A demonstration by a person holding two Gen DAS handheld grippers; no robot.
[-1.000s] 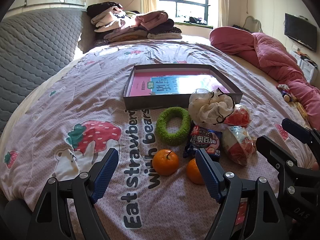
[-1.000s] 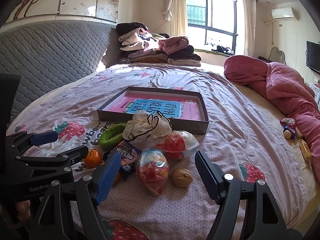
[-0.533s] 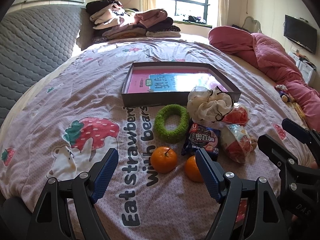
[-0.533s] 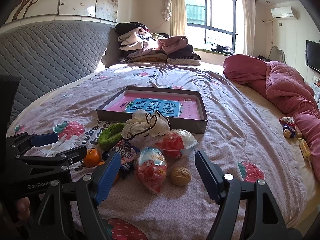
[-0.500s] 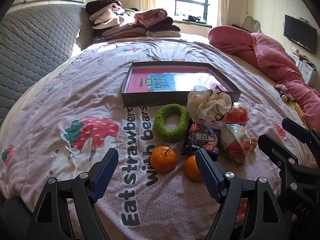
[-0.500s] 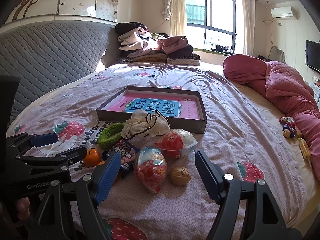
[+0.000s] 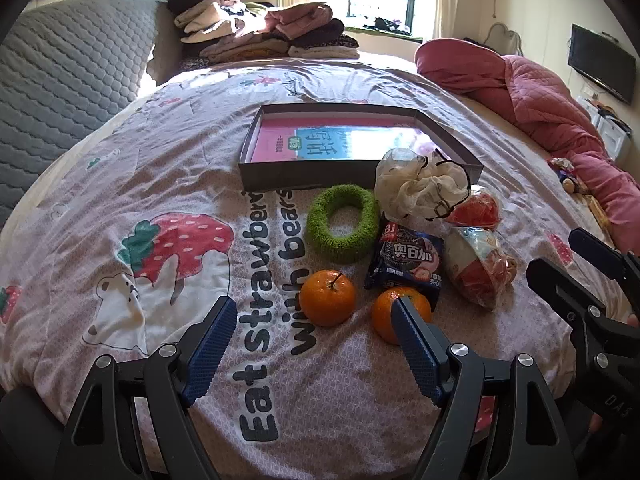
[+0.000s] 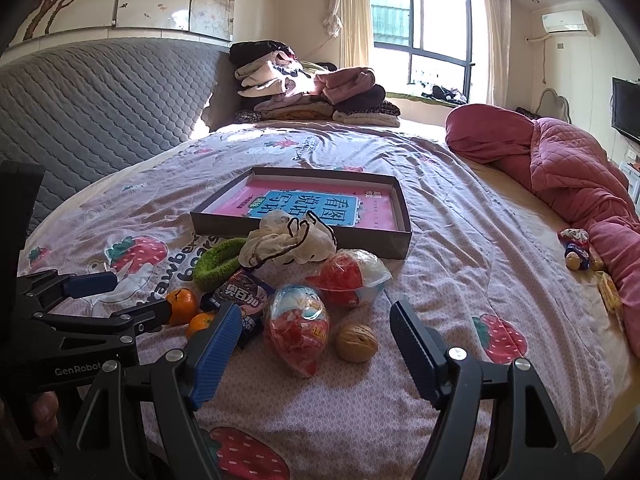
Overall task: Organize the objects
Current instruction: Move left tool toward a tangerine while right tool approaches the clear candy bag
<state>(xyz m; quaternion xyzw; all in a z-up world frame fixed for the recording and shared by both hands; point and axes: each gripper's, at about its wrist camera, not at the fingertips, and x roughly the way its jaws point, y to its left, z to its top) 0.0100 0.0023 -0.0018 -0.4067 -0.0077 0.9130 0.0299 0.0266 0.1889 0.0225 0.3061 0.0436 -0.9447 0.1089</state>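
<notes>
Bedspread [image 7: 100, 184]; second orange [image 7: 386, 312] half-hidden behind left hand-held gripper [image 7: 312, 336]

Snacks [image 7: 406, 262], oranges [image 7: 327, 298] beside open box [image 7: 308, 172]

Daylight floods in from your window [image 8: 420, 40] at the back, blown out white in both views. A sun patch washes out the folded clothes [image 8: 308, 88] and the headboard's [image 8: 100, 96] edge beside them. There's glare on the glossy book cover in the tray [image 7: 448, 136], hiding part of its print from your left wrist. Shadows on the bedspread [image 7: 120, 184] are soft and short. Heavy fisheye bend, black vignette in the corners. Focus is sharp mid-frame; your gripper frames at the bottom go dark.
</notes>
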